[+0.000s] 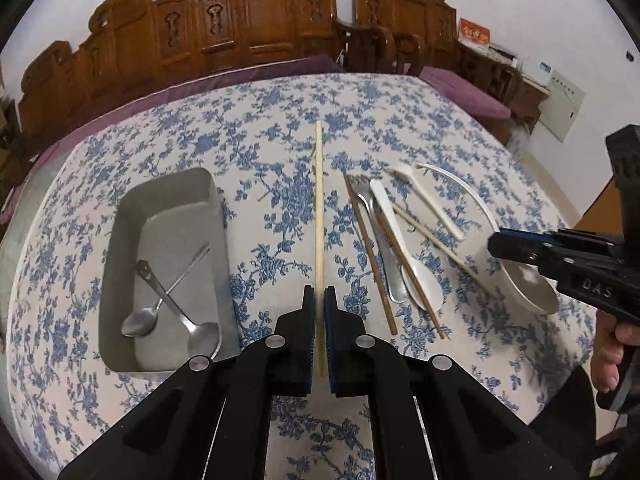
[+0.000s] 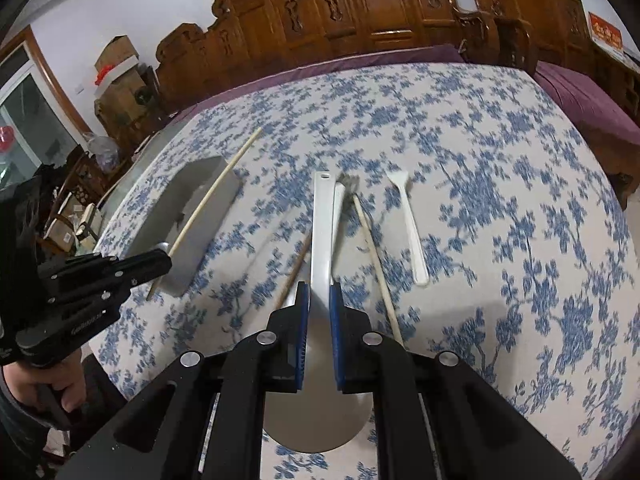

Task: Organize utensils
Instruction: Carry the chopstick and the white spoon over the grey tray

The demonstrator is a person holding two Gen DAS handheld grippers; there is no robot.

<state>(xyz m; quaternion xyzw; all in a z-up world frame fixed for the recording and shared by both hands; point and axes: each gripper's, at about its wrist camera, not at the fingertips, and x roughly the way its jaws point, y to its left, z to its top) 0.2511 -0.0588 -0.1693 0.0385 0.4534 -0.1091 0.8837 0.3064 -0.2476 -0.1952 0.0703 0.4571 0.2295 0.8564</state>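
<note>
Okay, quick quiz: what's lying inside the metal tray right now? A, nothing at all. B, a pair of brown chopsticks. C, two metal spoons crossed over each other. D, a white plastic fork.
C: the left wrist view shows two metal spoons lying crossed inside the metal tray, with no fork or chopsticks in it.

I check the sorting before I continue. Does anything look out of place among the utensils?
Nothing is spilled or broken. Only the two metal spoons lie crossed in the metal tray, and the loose utensils overlap in a heap.
</note>
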